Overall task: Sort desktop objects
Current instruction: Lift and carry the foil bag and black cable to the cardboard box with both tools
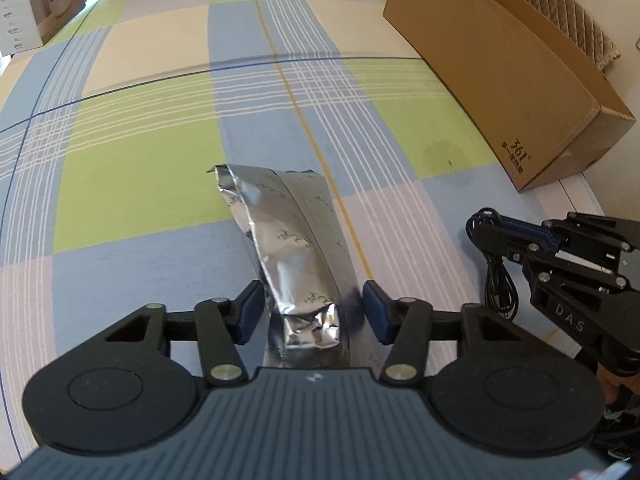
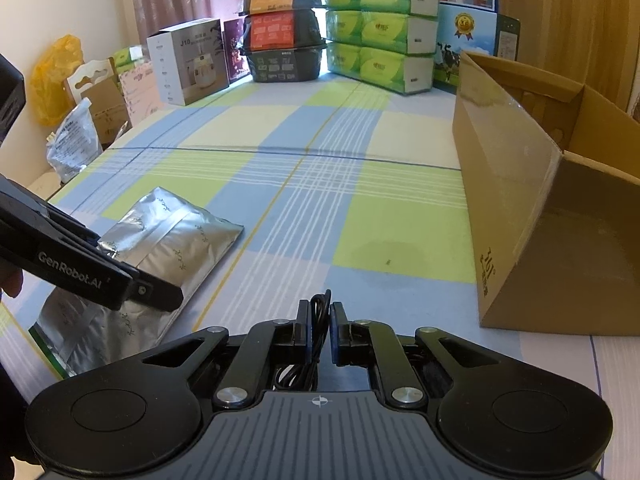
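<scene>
Here we see the left gripper [image 1: 313, 312], jaws apart, straddling the near end of a foil pouch [image 1: 288, 240] lying on the checked cloth [image 1: 140, 160]. Our right gripper [image 2: 320, 330] is clamped on a black cable [image 2: 318, 304]. Farther right stands an open carton [image 2: 520, 200].

Crinkled silver foil pouch [image 1: 288, 248] flat on tablecloth, coiled black cable [image 2: 316, 320] pinched upright
</scene>
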Tool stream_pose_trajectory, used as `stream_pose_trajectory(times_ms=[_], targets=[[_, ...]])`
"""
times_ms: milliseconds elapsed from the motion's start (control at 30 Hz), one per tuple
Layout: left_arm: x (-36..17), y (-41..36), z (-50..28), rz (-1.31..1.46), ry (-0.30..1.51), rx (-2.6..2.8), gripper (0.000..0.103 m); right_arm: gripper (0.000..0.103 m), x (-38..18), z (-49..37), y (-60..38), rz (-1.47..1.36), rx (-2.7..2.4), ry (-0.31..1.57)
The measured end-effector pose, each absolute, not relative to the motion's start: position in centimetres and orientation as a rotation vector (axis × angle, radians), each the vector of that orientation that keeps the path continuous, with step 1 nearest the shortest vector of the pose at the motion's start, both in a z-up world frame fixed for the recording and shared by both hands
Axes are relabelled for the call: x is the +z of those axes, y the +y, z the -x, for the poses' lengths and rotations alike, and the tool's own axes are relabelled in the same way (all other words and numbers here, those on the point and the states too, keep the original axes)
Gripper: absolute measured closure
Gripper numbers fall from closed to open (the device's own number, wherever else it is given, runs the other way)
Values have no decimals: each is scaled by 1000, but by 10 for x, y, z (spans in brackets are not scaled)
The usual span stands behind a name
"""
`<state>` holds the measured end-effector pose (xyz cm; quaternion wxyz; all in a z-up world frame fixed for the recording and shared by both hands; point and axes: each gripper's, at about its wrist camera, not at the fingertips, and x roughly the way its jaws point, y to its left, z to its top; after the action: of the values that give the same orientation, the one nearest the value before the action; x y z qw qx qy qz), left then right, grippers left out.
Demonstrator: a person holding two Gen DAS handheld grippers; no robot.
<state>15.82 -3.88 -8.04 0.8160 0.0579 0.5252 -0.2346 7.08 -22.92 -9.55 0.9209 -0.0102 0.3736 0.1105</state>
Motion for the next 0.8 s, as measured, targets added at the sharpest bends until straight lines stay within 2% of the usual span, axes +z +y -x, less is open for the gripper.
stream_pose_trajectory(times_ms=[200, 800], targets=[[-76, -39, -155, -135, 1101, -493, 70, 98, -88, -68, -233, 18, 221, 751], [-29, -33, -134, -110, 986, -471, 71, 99, -42, -53, -235, 13, 203, 640]])
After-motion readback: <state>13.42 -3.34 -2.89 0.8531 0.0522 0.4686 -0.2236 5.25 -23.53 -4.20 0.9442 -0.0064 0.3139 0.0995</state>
